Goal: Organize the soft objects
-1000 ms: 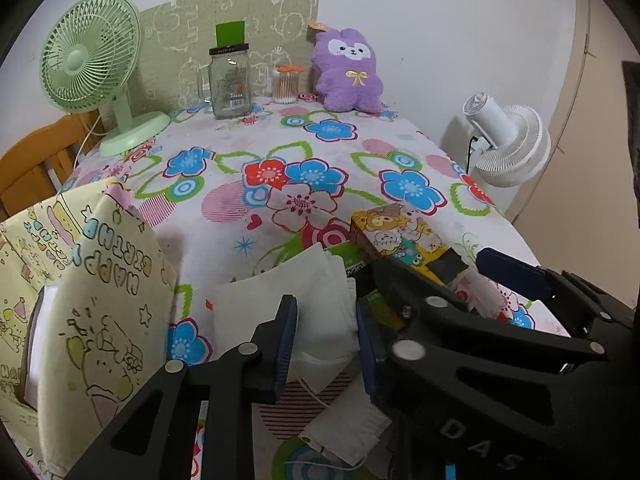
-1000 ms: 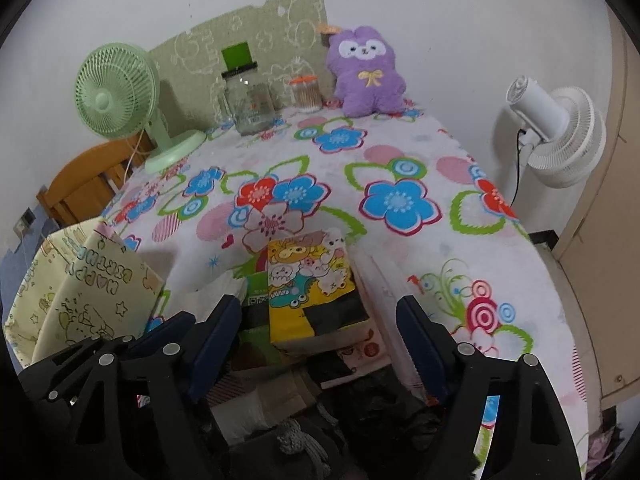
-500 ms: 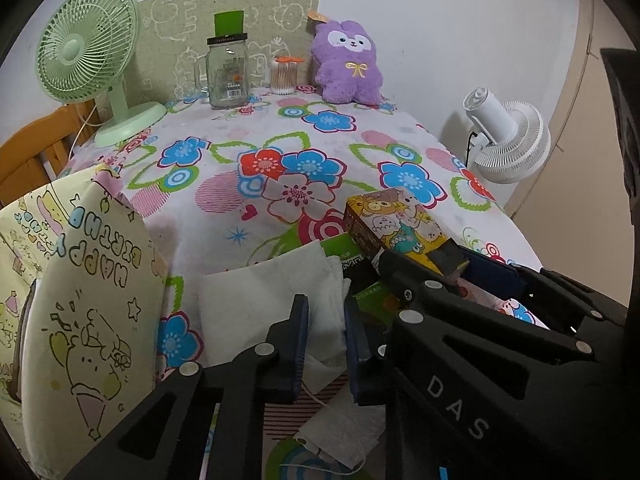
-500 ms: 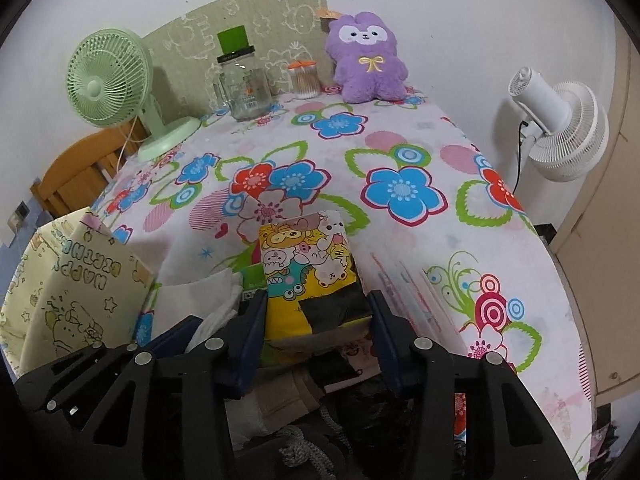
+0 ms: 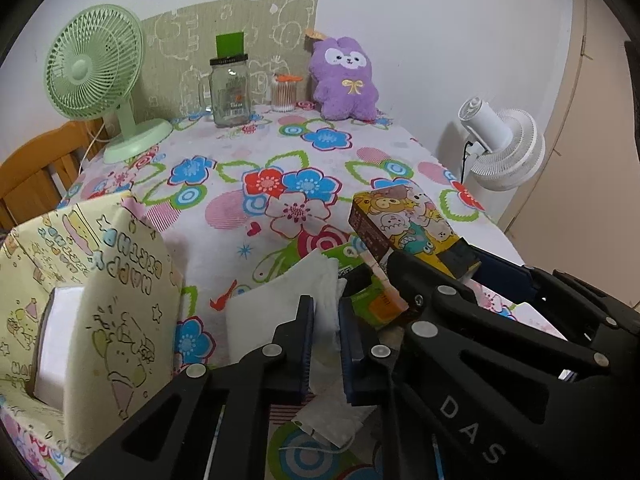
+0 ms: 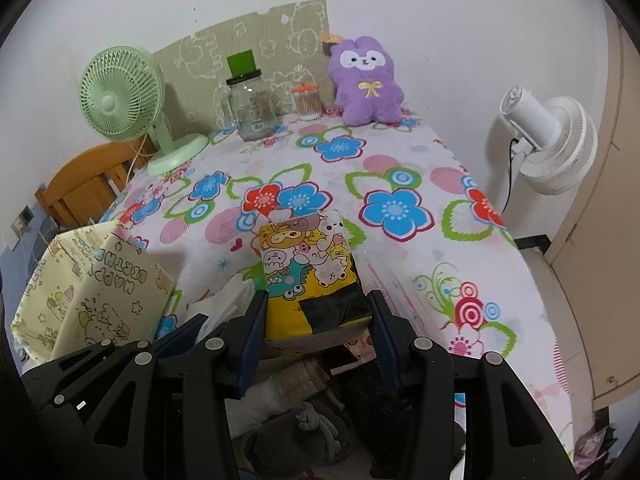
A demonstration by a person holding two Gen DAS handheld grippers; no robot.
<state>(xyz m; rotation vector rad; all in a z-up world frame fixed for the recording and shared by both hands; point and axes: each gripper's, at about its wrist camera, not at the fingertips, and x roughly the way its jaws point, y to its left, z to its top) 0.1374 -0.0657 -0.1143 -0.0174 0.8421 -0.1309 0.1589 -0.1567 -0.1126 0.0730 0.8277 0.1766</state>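
Note:
My right gripper (image 6: 316, 344) is shut on a yellow cartoon-print tissue pack (image 6: 310, 276), held above the near table edge; the pack also shows in the left wrist view (image 5: 404, 220). My left gripper (image 5: 326, 348) is shut on a white folded cloth (image 5: 280, 308), with a face mask (image 5: 332, 420) lying under it. A yellow "Happy Birthday" paper bag (image 5: 92, 304) stands open at the left, also in the right wrist view (image 6: 92, 292). A purple plush toy (image 6: 368, 80) sits at the table's far edge.
A green desk fan (image 5: 96, 80), a glass jar (image 5: 230, 92) and a cotton-swab cup (image 5: 285, 94) stand at the back. A white fan (image 6: 552, 144) stands off the table's right side. A wooden chair (image 5: 36, 176) is at the left. Green packets (image 5: 372, 304) lie near my grippers.
My right gripper closed from wide open onto the tissue pack and lifted it. My left gripper narrowed onto the white cloth. Both views rose slightly.

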